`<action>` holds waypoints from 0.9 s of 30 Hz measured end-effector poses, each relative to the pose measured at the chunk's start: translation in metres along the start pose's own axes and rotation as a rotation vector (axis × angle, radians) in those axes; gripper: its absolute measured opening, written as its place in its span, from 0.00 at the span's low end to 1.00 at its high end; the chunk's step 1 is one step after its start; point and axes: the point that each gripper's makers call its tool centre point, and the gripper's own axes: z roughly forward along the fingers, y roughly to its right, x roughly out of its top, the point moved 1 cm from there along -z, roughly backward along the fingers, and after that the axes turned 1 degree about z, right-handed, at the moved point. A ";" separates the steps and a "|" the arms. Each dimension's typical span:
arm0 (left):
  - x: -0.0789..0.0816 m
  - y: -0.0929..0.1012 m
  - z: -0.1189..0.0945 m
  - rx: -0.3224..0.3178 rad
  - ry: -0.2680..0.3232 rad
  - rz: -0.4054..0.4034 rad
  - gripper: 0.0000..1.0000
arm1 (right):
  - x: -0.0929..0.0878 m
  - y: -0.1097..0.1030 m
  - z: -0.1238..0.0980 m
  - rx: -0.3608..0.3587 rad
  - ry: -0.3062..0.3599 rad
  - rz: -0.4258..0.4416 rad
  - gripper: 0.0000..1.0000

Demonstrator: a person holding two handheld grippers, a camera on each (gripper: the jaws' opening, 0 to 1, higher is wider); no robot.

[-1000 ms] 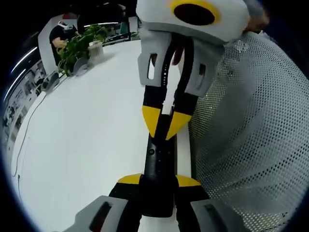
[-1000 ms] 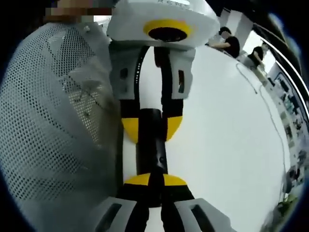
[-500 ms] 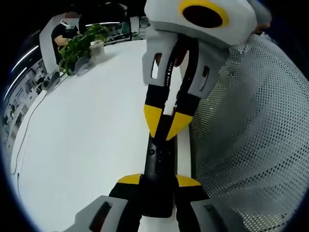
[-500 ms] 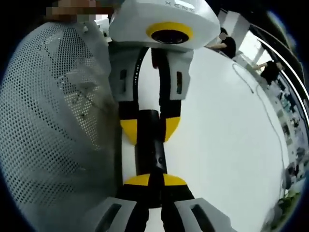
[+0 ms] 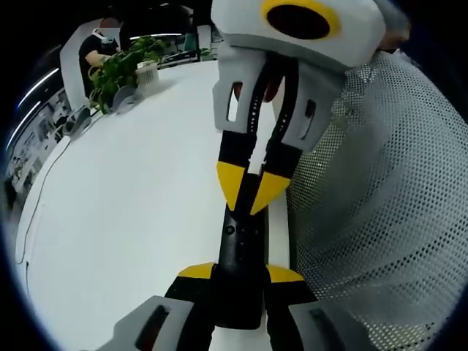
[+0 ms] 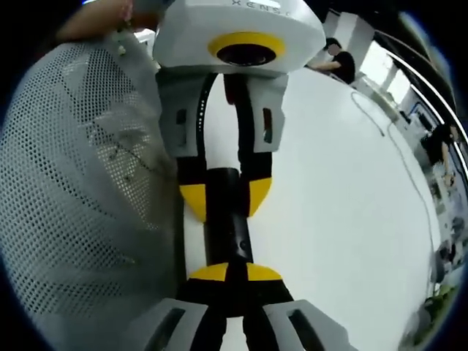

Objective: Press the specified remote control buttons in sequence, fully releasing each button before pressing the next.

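Two grippers meet nose to nose over a white counter [image 5: 124, 205], with a black remote [image 5: 241, 252] bridged between them. In the left gripper view, the left gripper [image 5: 241, 272] is clenched around the remote's near end, while the right gripper [image 5: 247, 186] comes from ahead with its yellow tips pinched together and pressed down on the remote's far part. In the right gripper view, the left gripper [image 6: 224, 199] straddles the remote [image 6: 227, 234], and the right gripper [image 6: 228, 272] is closed over it. A button press seems to be in hand. Next, the pressing tips should lift fully clear before the following button. A mesh sleeve [image 5: 380, 205] lies just beside the grippers.
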 end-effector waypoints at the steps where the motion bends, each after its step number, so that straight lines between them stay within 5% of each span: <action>1: 0.000 0.000 0.000 0.000 -0.001 0.002 0.25 | 0.000 0.000 0.001 0.000 -0.015 0.014 0.03; 16: 0.000 0.000 0.001 -0.008 -0.011 -0.003 0.25 | -0.001 0.000 0.002 0.011 -0.069 0.034 0.02; 27: -0.001 0.001 0.000 -0.009 -0.009 -0.002 0.25 | -0.001 -0.002 0.000 -0.043 -0.011 -0.002 0.03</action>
